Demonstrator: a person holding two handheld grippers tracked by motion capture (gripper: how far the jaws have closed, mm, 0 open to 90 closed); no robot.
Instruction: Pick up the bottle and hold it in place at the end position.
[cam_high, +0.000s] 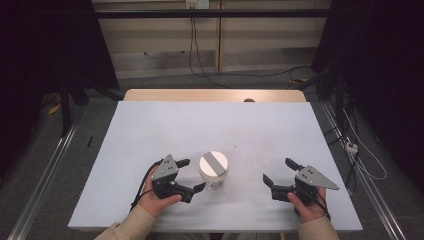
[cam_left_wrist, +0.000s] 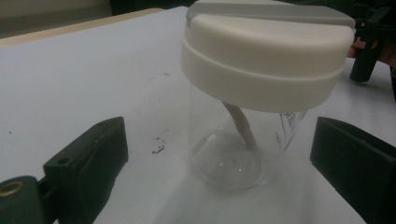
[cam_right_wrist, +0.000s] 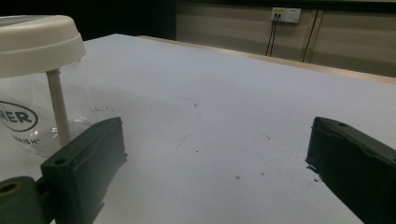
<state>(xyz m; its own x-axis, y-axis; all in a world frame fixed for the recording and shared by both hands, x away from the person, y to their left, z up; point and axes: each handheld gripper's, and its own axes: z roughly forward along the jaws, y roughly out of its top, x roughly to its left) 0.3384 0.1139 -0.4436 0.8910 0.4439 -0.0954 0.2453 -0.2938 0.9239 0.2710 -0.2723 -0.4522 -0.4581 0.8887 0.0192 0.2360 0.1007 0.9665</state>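
While both hands rest low on the white tabletop (cam_high: 150, 130), a clear plastic jar with a cream-coloured round lid (cam_high: 214, 171) stands upright between them, in the lower middle of the high view. A grey bar runs across the top of the lid, and a pale stem hangs from the lid down inside the clear body, seen in the left gripper view (cam_left_wrist: 240, 125).

At the lower left of the high view, the left claw (cam_high: 191, 175) is spread wide, one jaw just beside the lid's upper left edge and the other at the jar's lower left; it grips nothing. In its own view the jar (cam_left_wrist: 261, 88) stands centred ahead of the two black jaws, which sit apart from it on either side.

At the lower right of the high view, the right claw (cam_high: 279, 171) is also wide open and empty, well apart from the jar. In the right gripper view the jar (cam_right_wrist: 39, 79) sits at the left edge of the frame, beyond the left jaw.
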